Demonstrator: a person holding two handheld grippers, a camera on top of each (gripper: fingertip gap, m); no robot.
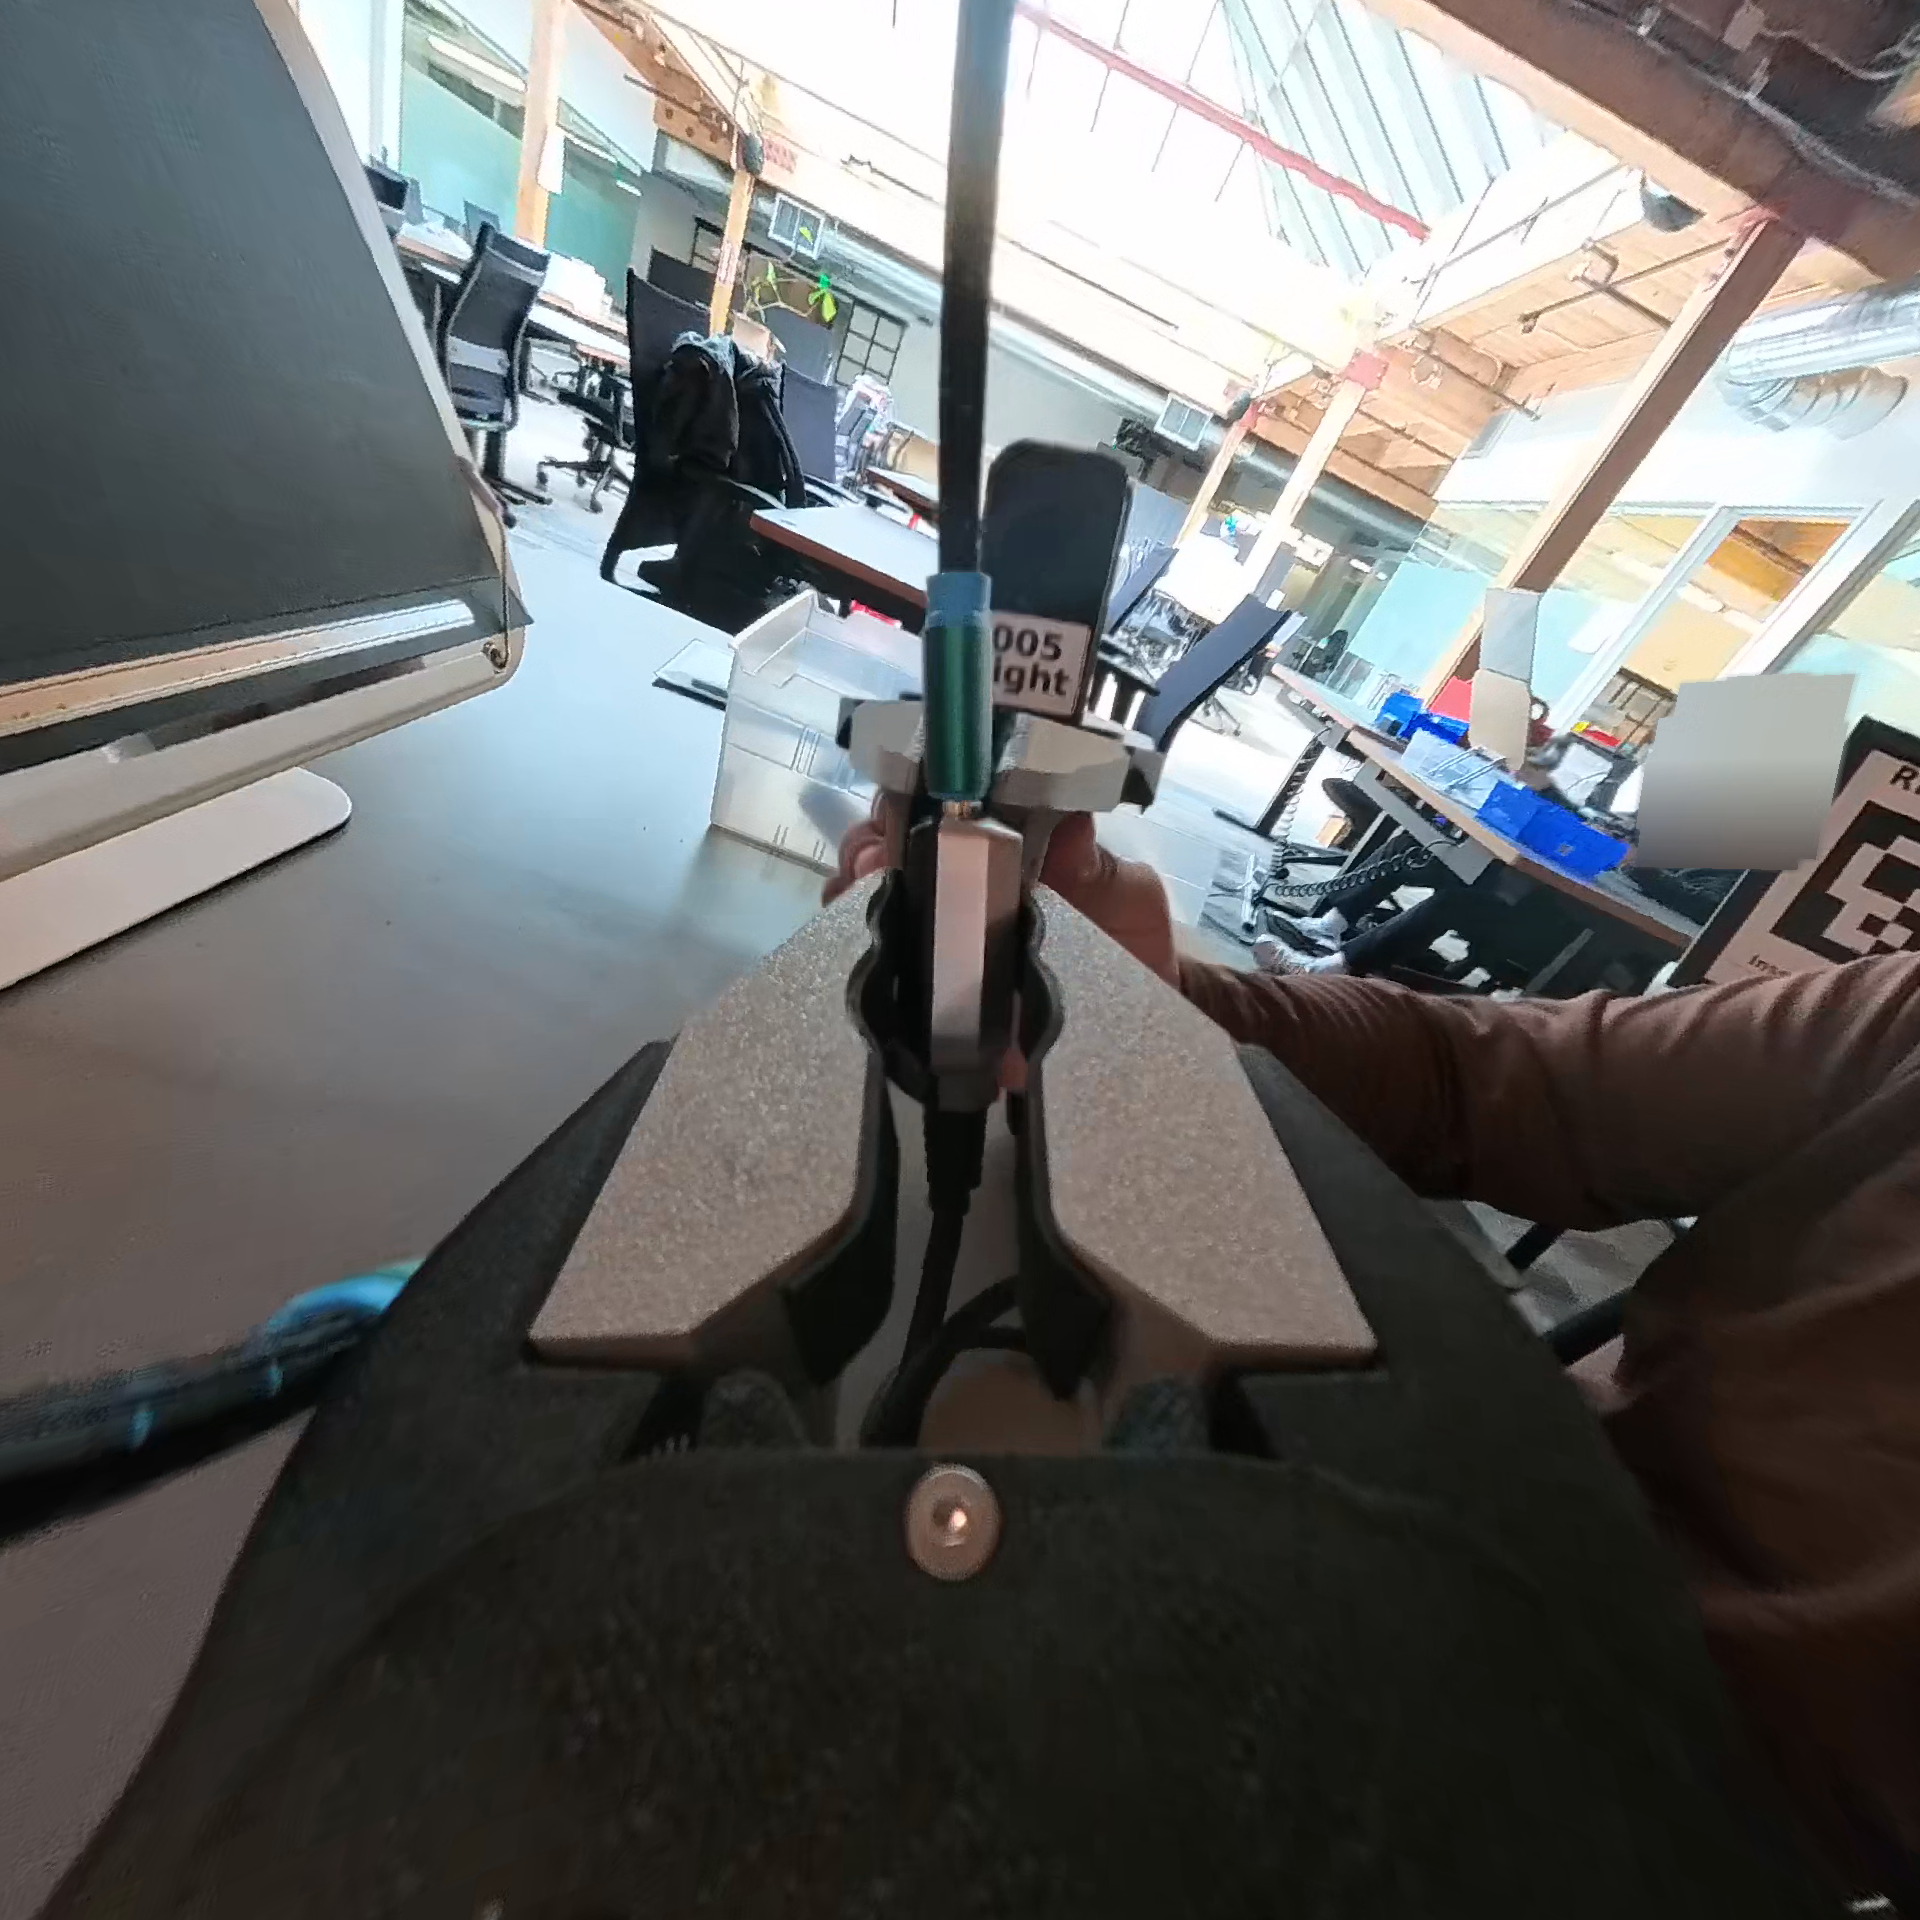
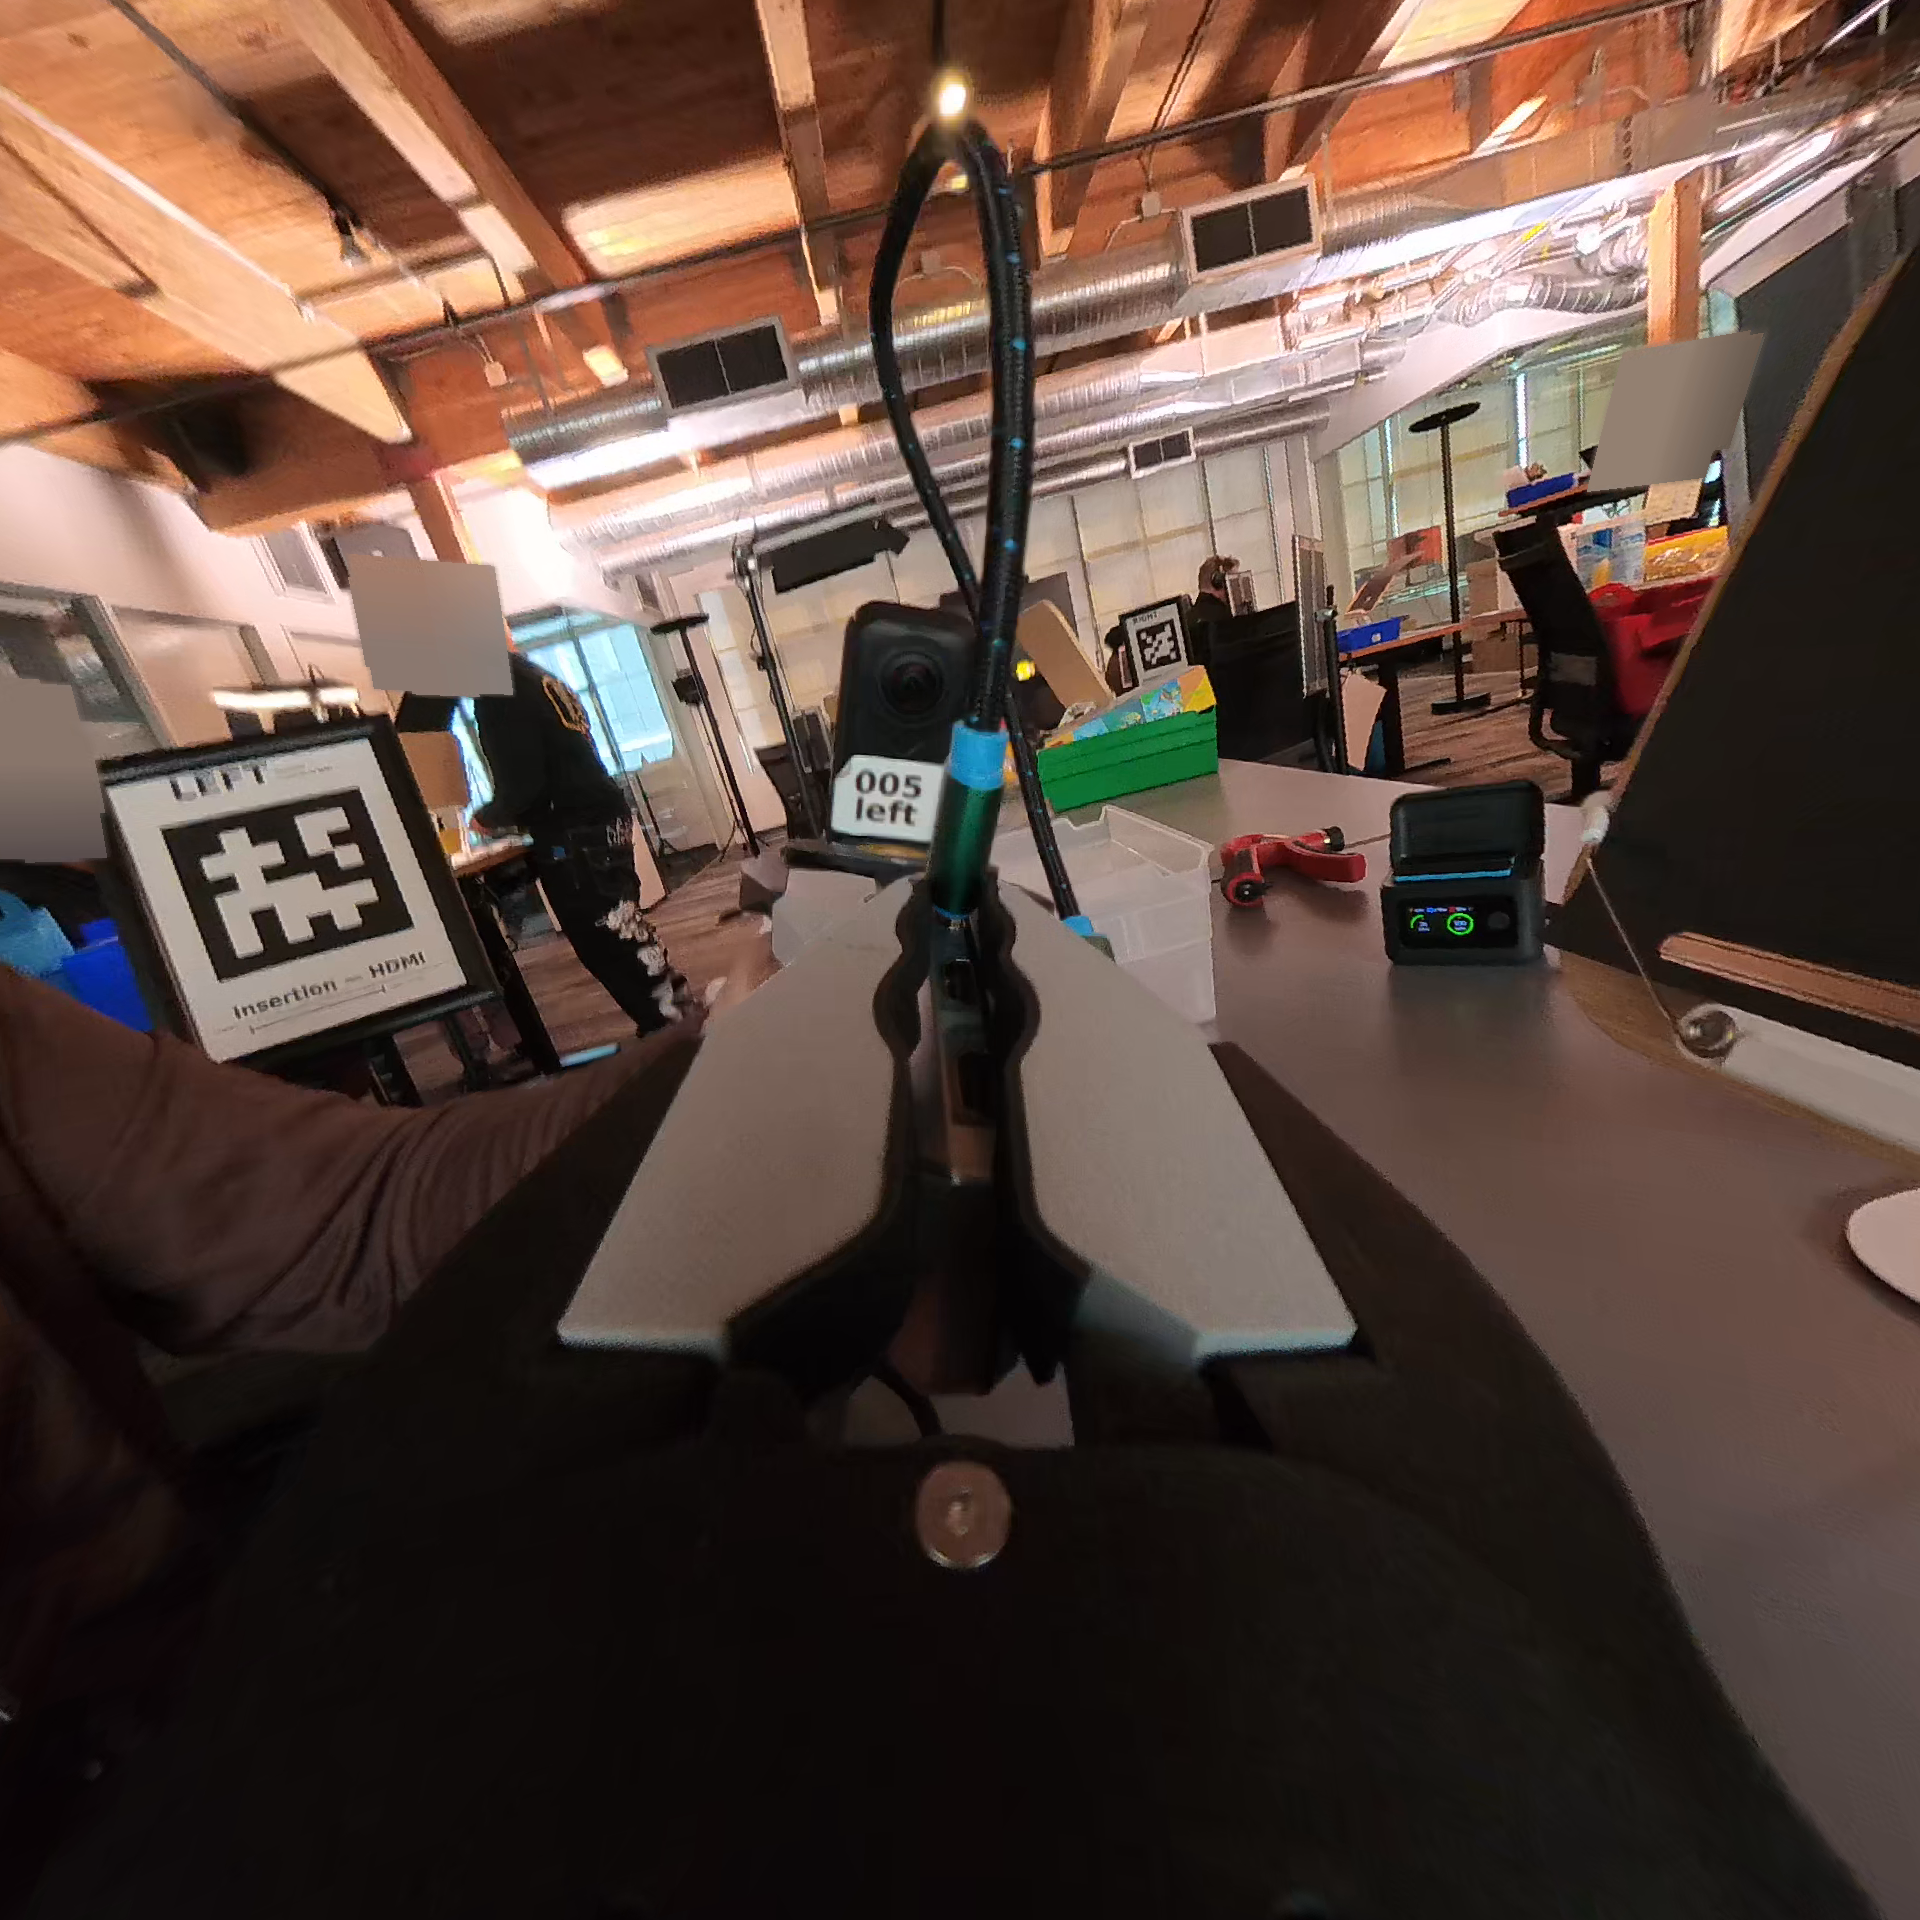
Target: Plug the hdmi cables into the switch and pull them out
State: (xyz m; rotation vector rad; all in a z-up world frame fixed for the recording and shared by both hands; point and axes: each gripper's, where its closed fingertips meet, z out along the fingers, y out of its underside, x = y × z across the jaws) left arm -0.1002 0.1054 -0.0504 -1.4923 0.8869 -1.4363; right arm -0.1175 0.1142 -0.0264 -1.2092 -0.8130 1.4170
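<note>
My left gripper [image 1: 961,904] is shut on a slim silver HDMI switch [image 1: 961,935], held upright in the air. A thin black lead [image 1: 935,1268] hangs from its lower end. A green HDMI plug [image 1: 956,717] with a blue collar stands on the switch's upper end, tip at the port. I cannot tell how deep it sits. Its black braided cable [image 1: 971,260] runs straight up. My right gripper [image 1: 1003,764] faces me and clasps the plug's lower part. In the right wrist view the right gripper [image 2: 958,914] is shut on the plug [image 2: 961,826], with the switch [image 2: 966,1081] between the fingers.
A monitor [image 1: 208,364] and its foot [image 1: 156,852] stand at the left, with a clear plastic bin [image 1: 790,727] behind. A second braided cable [image 1: 156,1392] lies on the table. The right wrist view shows a red clamp [image 2: 1288,857], a small black device [image 2: 1460,894] and a marker board [image 2: 291,894]. Left and right tips are no more than a few centimetres apart.
</note>
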